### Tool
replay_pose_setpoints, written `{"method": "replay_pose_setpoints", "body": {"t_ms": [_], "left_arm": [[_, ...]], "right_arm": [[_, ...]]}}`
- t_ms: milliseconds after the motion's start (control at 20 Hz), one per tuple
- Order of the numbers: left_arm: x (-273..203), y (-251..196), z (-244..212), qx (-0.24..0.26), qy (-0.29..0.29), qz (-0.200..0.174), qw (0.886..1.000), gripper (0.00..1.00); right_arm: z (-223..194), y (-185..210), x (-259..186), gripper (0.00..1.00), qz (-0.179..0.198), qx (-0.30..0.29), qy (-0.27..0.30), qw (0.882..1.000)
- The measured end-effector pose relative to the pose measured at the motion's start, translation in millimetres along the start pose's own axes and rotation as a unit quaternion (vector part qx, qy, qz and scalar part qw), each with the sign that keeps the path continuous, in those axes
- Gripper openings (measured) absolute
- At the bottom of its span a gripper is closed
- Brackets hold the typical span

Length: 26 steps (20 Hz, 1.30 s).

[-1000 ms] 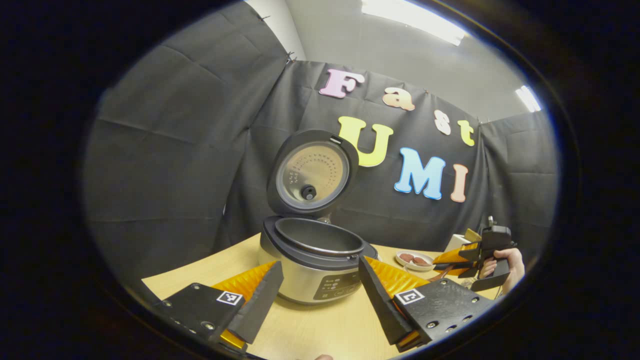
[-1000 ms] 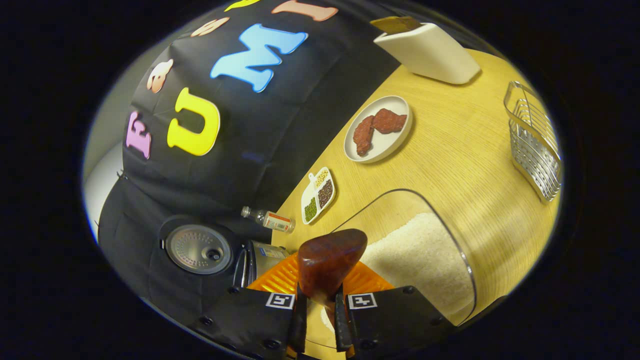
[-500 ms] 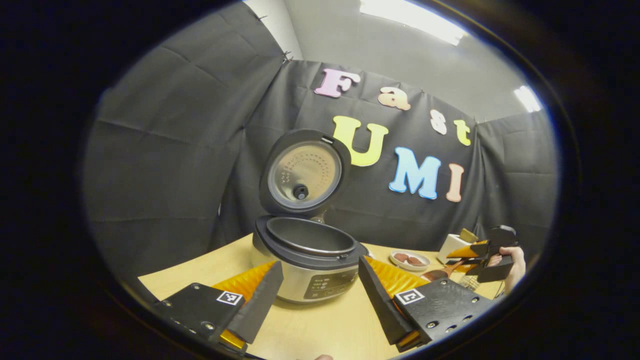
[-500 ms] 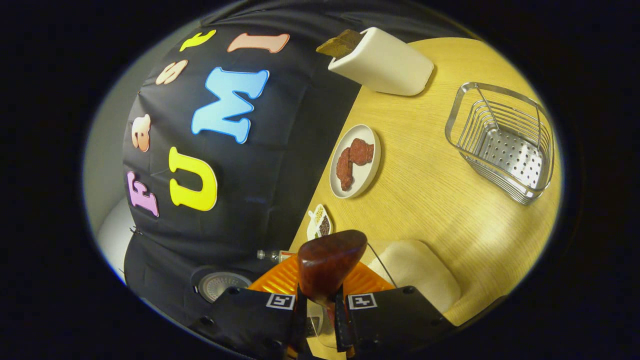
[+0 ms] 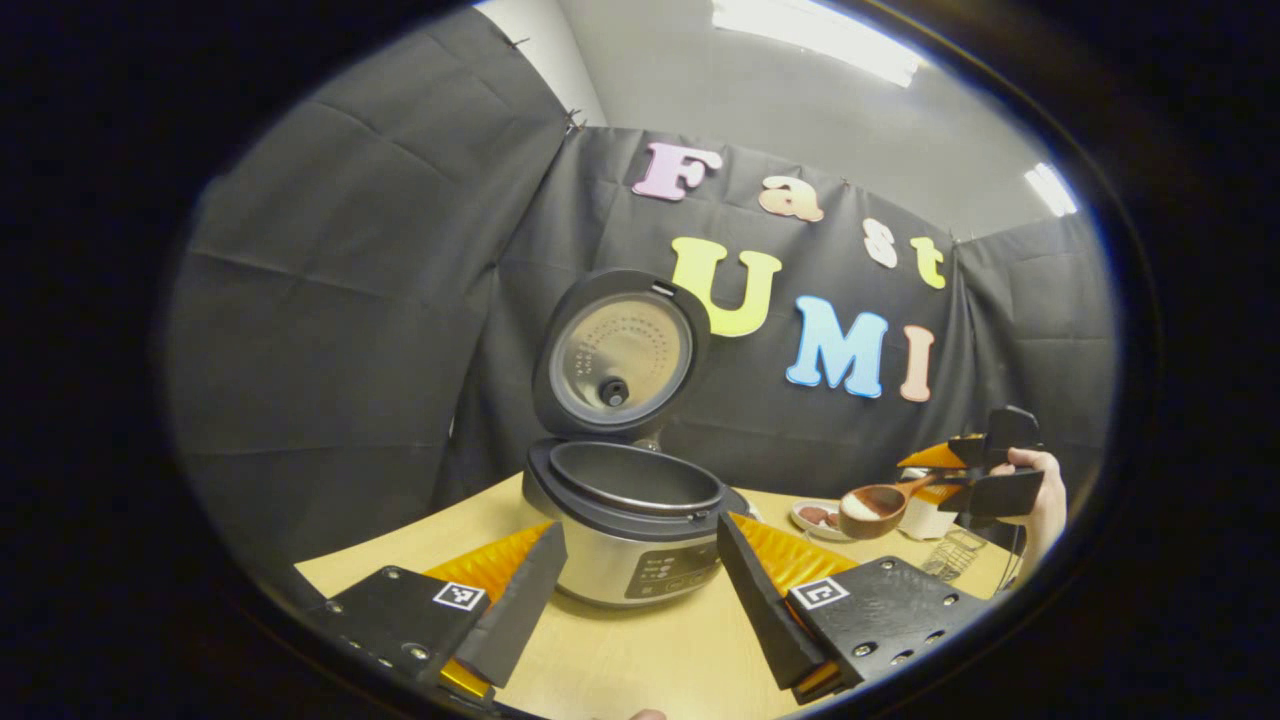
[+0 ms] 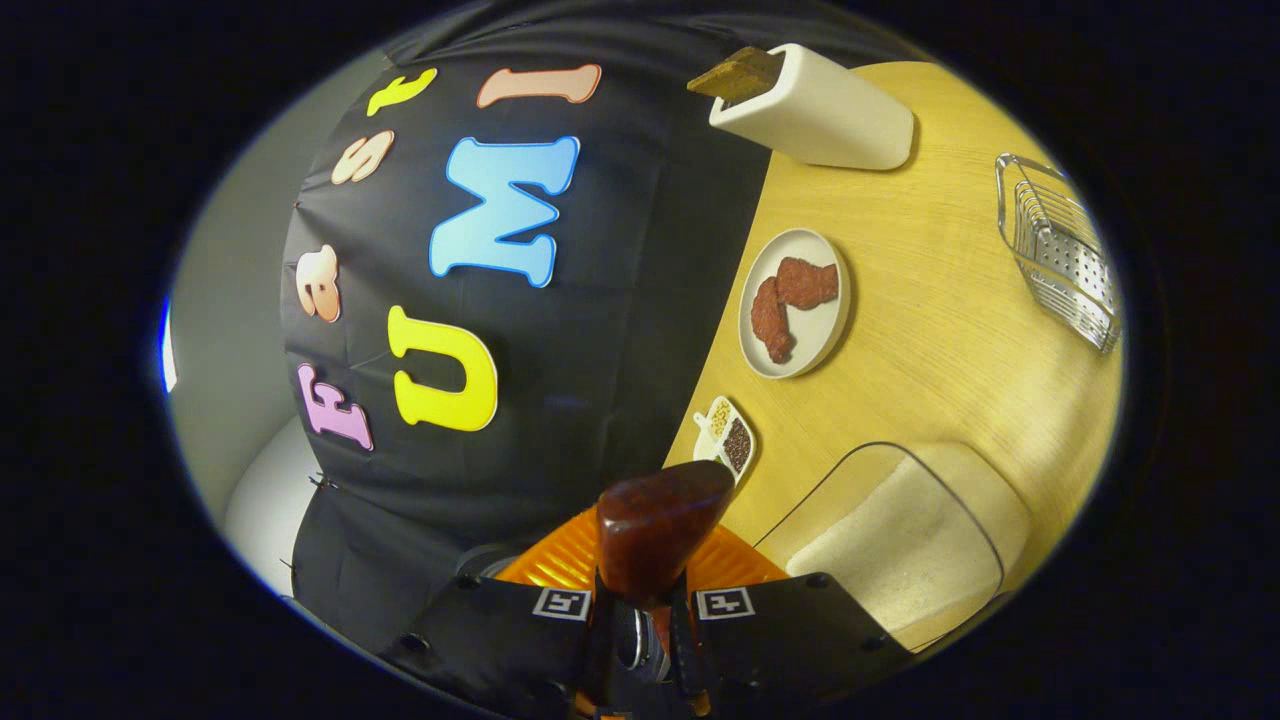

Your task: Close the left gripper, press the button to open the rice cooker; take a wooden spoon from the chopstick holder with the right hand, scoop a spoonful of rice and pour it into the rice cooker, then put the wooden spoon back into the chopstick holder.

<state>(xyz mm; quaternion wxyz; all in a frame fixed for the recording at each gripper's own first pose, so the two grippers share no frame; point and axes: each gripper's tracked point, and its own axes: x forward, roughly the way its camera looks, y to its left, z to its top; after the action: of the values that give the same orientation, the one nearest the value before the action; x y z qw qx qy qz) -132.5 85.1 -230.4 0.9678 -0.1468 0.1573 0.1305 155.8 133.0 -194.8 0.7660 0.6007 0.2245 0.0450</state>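
No text, brand or number can be read. The rice cooker (image 5: pixel 636 535) carries small pale markings on its dark front panel, too small to make out. The gripper bodies bear square black-and-white coded tags, without letters.

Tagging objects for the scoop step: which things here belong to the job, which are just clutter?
Job:
cooker, lid up
spoon, rice in its bowl, held by right tongs
rice bin
white holder

Clutter:
meat plate
small spice dish
wire basket
left tongs, open, idle before the cooker
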Motion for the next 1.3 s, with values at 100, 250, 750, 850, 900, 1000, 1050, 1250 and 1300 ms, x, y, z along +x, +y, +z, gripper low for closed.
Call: {"method": "replay_pose_setpoints", "body": {"t_ms": [100, 250, 750, 850, 900, 1000, 1050, 1250, 1300], "left_arm": [[-0.4, 6.5, -3.5, -0.015, 0.004, 0.004, 1.000, 0.94], [-2.9, 21.1, -1.0, -0.024, -0.006, 0.018, 1.000, 0.93], [-11.0, 56.8, 15.6, -0.036, -0.034, 0.043, 0.998, 0.94], [-13.3, 66.5, 20.9, -0.047, -0.037, 0.046, 0.997, 0.94], [-13.8, 71.9, 22.7, -0.050, -0.040, 0.050, 0.997, 0.94], [-18.2, 82.4, 28.5, -0.049, -0.047, 0.061, 0.996, 0.94], [-20.2, 87.1, 31.3, -0.046, -0.050, 0.066, 0.995, 0.93], [-25.3, 96.7, 36.0, -0.039, -0.054, 0.080, 0.995, 0.94], [-25.2, 96.4, 36.3, -0.038, -0.054, 0.080, 0.995, 0.94]], "right_arm": [[-9.0, 14.9, 11.7, 0.24, 0.007, 0.007, 0.007, 1.000], [-27.8, 39.0, 31.1, 0.24, 0.020, 0.019, 0.026, 0.999], [-102.8, 101.2, 109.8, 0.22, 0.024, 0.019, 0.079, 0.996], [-120.7, 114.4, 125.8, 0.24, 0.025, -0.002, 0.088, 0.996], [-129.0, 117.7, 133.2, 0.24, 0.020, -0.019, 0.089, 0.996], [-145.1, 123.1, 148.0, 0.24, 0.013, -0.051, 0.092, 0.994], [-153.3, 127.7, 152.6, 0.24, 0.014, -0.068, 0.094, 0.993], [-181.9, 135.5, 169.7, 0.24, 0.007, -0.156, 0.101, 0.983], [-186.4, 137.4, 171.6, 0.24, 0.007, -0.185, 0.097, 0.978]]}}
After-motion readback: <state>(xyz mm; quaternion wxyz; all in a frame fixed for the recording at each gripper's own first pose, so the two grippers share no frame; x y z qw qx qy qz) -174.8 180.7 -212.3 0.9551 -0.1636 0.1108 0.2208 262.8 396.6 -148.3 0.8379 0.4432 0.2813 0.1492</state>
